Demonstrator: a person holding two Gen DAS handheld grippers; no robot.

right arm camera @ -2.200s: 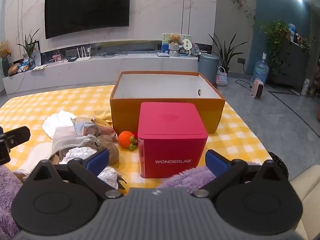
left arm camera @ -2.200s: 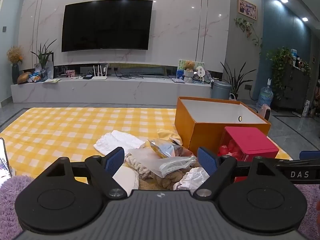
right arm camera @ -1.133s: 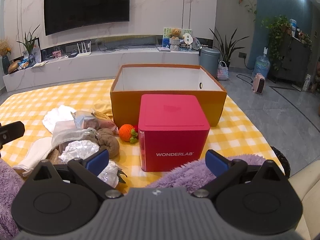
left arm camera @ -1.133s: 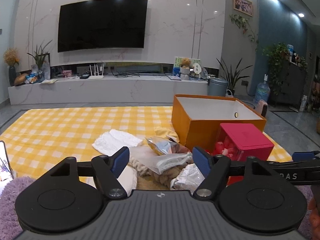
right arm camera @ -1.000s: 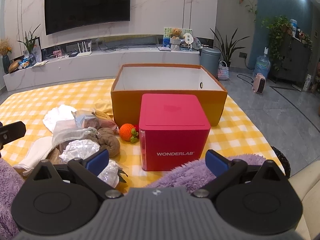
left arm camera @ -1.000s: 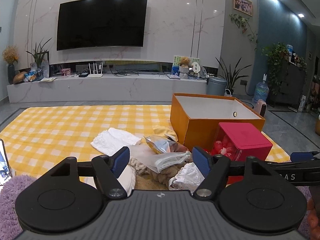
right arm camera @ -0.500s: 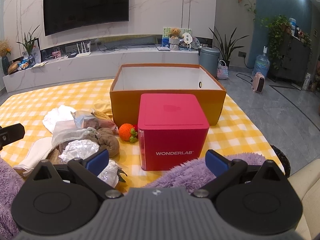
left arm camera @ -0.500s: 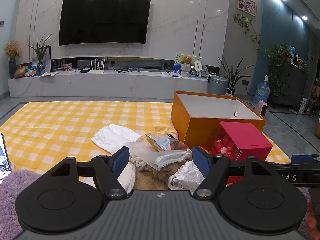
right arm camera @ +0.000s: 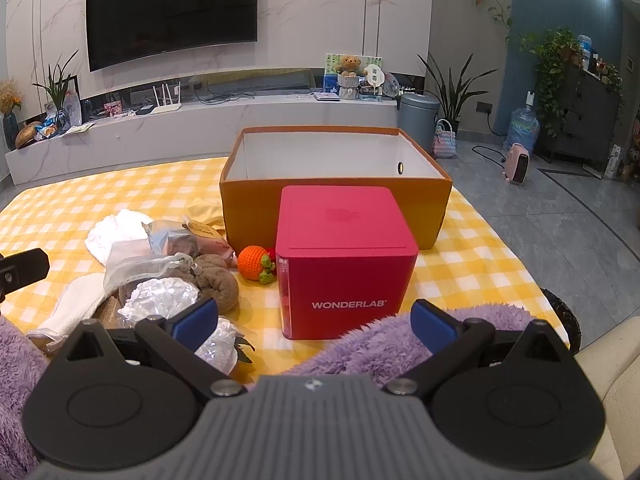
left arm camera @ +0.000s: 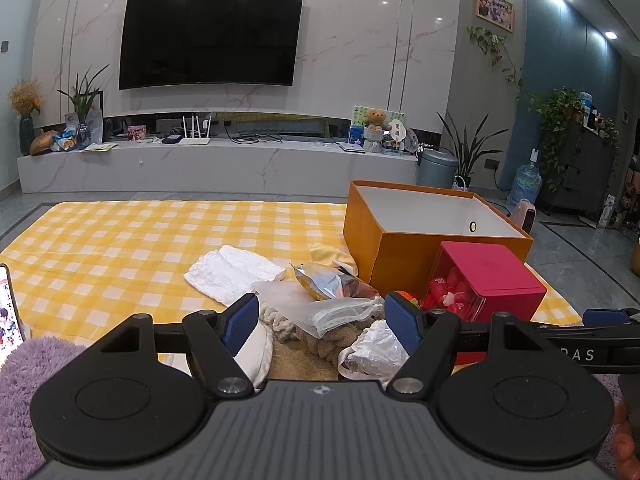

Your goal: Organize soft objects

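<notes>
A heap of soft things lies on the yellow checked mat (left arm camera: 120, 248): a white cloth (left arm camera: 232, 272), a foil snack bag (left arm camera: 328, 284), a clear mesh pouch (left arm camera: 336, 314), a brown plush (right arm camera: 216, 276), crumpled white plastic (right arm camera: 160, 300) and a crocheted orange fruit (right arm camera: 254, 262). Behind stands an open orange box (right arm camera: 336, 196), empty inside. A red WONDERLAB cube (right arm camera: 344, 260) sits in front of it. My left gripper (left arm camera: 322, 318) hovers open over the heap, nothing between its fingers. My right gripper (right arm camera: 314, 322) is open before the red cube.
Purple fuzzy fabric (right arm camera: 384, 344) lies under the right gripper and another patch (left arm camera: 24, 380) at the left. A phone screen (left arm camera: 8, 308) shows at the mat's left edge. A TV wall and a low marble shelf stand behind; grey floor runs to the right.
The left wrist view has drifted slightly, with the heap sitting a little differently in frame. The right view is unchanged, and both grippers' jaws stay equally wide.
</notes>
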